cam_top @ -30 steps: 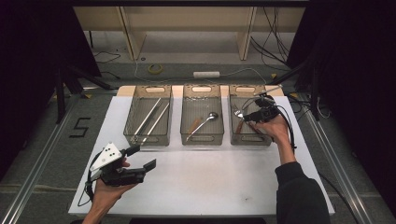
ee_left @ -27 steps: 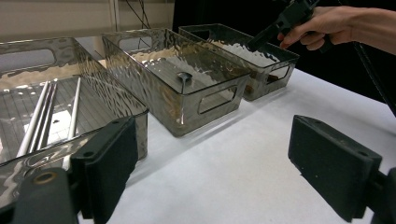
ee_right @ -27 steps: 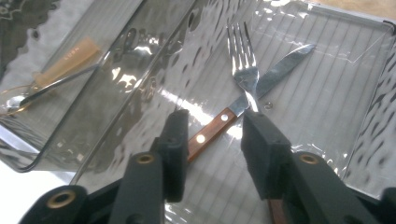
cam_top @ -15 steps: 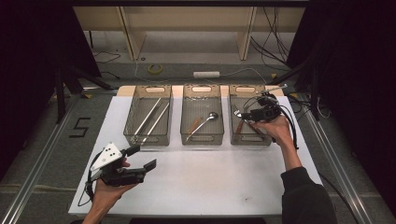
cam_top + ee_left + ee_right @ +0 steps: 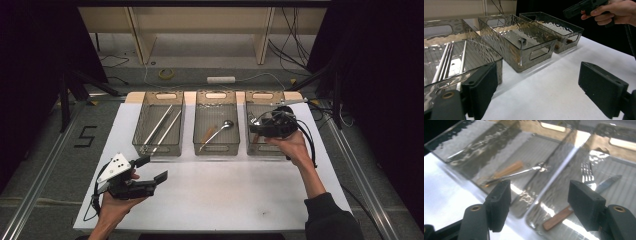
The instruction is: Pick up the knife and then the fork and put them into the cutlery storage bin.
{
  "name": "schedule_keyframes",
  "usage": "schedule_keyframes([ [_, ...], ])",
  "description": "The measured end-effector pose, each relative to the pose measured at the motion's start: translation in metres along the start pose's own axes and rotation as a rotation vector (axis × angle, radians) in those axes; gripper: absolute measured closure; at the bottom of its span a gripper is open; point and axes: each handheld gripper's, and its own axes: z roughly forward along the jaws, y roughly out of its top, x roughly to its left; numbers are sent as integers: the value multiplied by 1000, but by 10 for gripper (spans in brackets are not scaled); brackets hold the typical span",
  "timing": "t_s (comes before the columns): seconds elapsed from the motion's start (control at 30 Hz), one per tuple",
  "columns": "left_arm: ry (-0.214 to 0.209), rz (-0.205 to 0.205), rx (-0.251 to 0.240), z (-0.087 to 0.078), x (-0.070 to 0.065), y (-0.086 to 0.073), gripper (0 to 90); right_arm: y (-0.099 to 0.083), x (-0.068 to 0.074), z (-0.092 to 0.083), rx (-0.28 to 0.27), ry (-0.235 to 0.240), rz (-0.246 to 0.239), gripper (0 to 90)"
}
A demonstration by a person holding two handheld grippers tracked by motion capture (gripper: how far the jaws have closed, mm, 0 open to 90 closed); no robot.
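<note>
Item: fork (image 5: 586, 171), wooden handle, lay in the right bin (image 5: 250, 102) beside a knife (image 5: 610, 182). Your right gripper (image 5: 257, 128) hung above it, jaws just spread wide, nothing between them. Left gripper (image 5: 152, 170) idled open on the table (image 5: 225, 200). You did well to lift straight clear of the rim.

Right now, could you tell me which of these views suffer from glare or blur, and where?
Right gripper view: soft and smeared, with bright glare streaks on the right bin around the fork. Left gripper view: sharp, though the middle bin has rippled reflections on its clear walls. High view: evenly lit white table, dark surroundings, the right gripper small and hard to make out.
</note>
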Motion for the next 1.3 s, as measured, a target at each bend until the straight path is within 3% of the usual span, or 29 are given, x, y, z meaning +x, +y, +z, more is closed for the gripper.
schedule_keyframes([
  [0.43, -6, -6, 4, 0, 1, 0, 155, -27, 39, -20, -96, 87, -75, 317],
  [0.67, -8, -7, 3, 0, 1, 0, 155, -35, 53, -25, -129, 107, -110, 291],
  [1.0, -13, -7, 4, 0, 0, 0, 155, -54, 64, -33, -170, 139, -130, 273],
  [1.13, -16, -9, 4, 0, 0, 0, 155, -60, 66, -38, -188, 160, -116, 273],
  [1.3, -20, -12, 5, 0, 0, 0, 155, -68, 66, -40, -201, 156, -124, 272],
])
